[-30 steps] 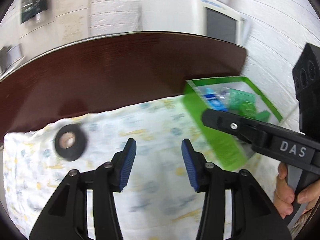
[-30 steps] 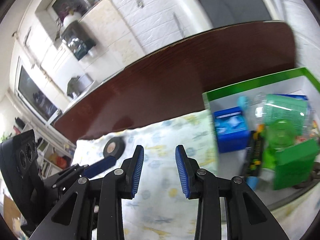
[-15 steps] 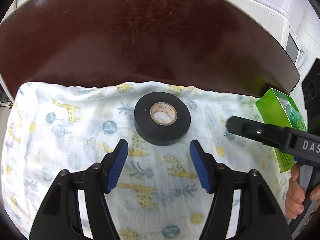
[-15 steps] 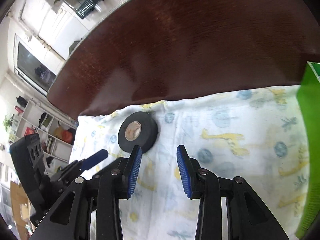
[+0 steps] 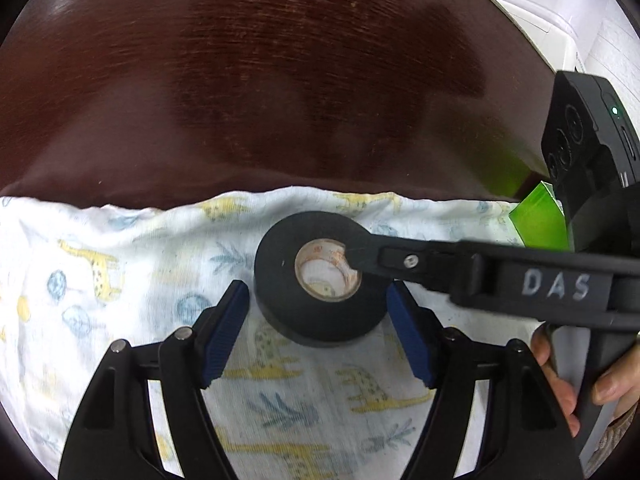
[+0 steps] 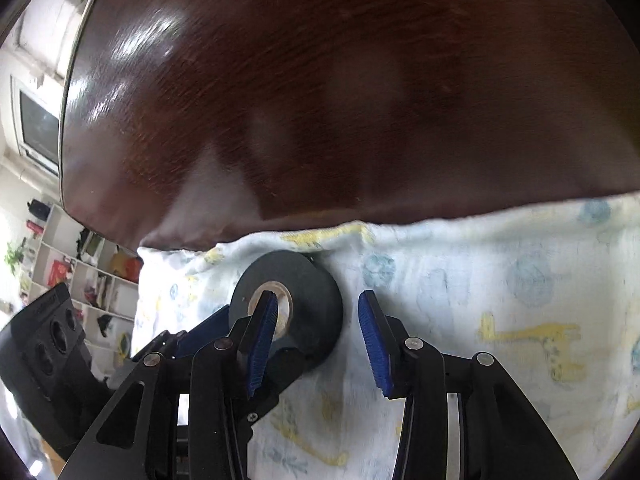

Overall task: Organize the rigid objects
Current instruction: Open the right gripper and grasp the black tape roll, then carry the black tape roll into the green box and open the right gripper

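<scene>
We see the tape (image 5: 316,312) lying flat on the cloth (image 5: 120,280) near its far edge, on the dark surface (image 5: 280,80). Our left tongs (image 5: 318,334) have just been opening; the roll sits between the blue pads (image 5: 224,332), which stand apart from its sides and press on nothing. Our right tongs (image 6: 316,340) have been opening too; one finger reaches over the roll's core, the other stands clear beside it, gripping nothing. A hand (image 5: 580,384) holds the right handle. A green box (image 5: 540,220) shows at the right.
</scene>
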The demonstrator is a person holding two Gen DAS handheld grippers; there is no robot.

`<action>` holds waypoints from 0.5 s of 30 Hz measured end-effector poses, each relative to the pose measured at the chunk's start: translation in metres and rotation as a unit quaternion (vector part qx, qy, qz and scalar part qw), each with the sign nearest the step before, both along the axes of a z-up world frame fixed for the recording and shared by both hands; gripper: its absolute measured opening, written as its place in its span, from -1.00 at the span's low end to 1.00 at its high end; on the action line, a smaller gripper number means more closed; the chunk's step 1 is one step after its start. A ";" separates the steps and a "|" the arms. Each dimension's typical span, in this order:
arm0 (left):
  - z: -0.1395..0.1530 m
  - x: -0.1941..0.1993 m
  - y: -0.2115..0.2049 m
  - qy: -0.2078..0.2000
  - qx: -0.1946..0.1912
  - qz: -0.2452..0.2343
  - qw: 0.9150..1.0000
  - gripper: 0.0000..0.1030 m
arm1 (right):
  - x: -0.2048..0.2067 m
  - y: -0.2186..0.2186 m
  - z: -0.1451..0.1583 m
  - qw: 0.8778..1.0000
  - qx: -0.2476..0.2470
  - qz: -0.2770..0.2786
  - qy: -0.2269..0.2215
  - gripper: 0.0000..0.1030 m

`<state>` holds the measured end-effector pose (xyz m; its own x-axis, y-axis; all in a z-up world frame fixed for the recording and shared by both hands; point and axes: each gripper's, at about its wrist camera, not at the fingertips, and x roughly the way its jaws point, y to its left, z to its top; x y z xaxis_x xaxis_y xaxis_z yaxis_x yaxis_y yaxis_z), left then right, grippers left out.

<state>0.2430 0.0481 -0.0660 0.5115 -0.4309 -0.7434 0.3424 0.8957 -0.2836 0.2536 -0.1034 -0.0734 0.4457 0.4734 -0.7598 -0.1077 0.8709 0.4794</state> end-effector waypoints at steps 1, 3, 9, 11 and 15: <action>0.000 0.002 -0.002 -0.001 0.001 -0.003 1.000 0.35 | 0.000 0.005 0.001 1.000 -0.015 0.008 -0.007 -0.14; 0.000 0.006 -0.008 -0.003 0.002 -0.002 1.000 0.33 | 0.001 0.014 0.003 0.999 -0.033 0.024 -0.013 -0.15; 0.010 0.001 -0.023 -0.016 0.021 -0.008 1.000 0.15 | -0.008 0.020 0.009 0.997 -0.067 0.024 -0.028 -0.18; 0.017 -0.004 -0.029 -0.023 0.023 -0.012 0.999 0.15 | -0.012 0.015 0.014 0.997 -0.068 0.016 -0.035 -0.23; 0.031 -0.014 -0.040 -0.038 0.021 -0.018 0.999 0.15 | -0.025 0.004 0.028 0.996 -0.072 0.006 -0.055 -0.23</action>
